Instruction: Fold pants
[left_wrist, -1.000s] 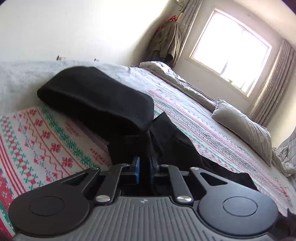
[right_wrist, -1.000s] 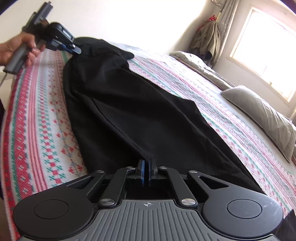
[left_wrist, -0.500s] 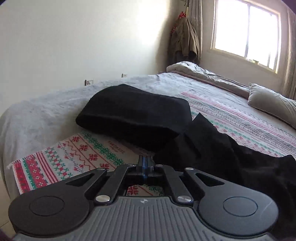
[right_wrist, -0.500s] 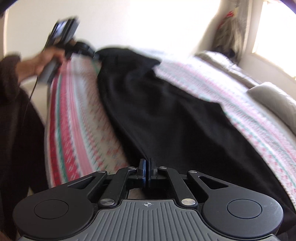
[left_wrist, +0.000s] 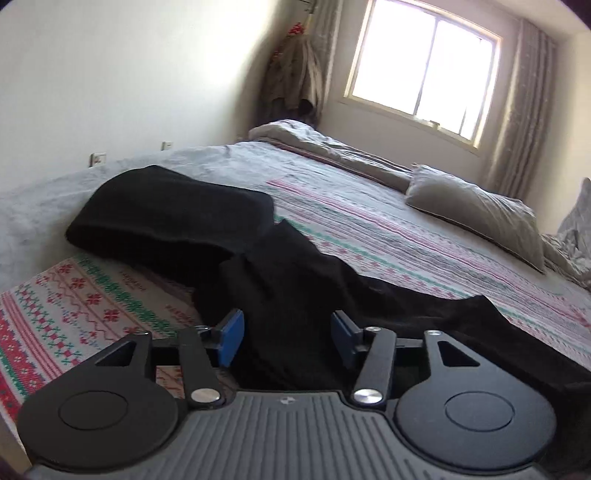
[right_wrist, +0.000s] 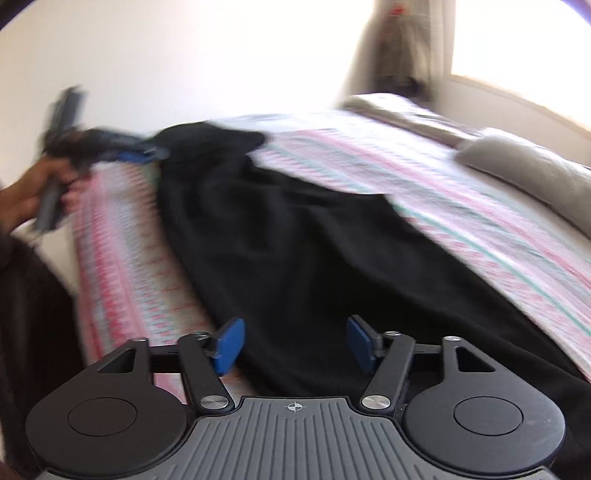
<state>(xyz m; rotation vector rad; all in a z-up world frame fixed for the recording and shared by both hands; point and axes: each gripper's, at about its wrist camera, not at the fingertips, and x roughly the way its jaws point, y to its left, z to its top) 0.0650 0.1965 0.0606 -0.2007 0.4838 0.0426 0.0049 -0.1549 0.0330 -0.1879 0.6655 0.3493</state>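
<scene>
Black pants (right_wrist: 295, 236) lie lengthwise along the near edge of the bed (right_wrist: 461, 199), one end bunched against a folded dark garment (left_wrist: 166, 210). Both jaws have just been opening: left gripper (left_wrist: 284, 336) and right gripper (right_wrist: 291, 343) stand wide, cloth beneath but unpinched. Release step, probably; right view is blurred. To do it well: lift clear w/o snagging fabric, then check edges lie flush before regripping for the next fold.

Grey pillow (left_wrist: 476, 210) lies on patterned bedspread (left_wrist: 369, 221) beneath window (left_wrist: 424, 62).
</scene>
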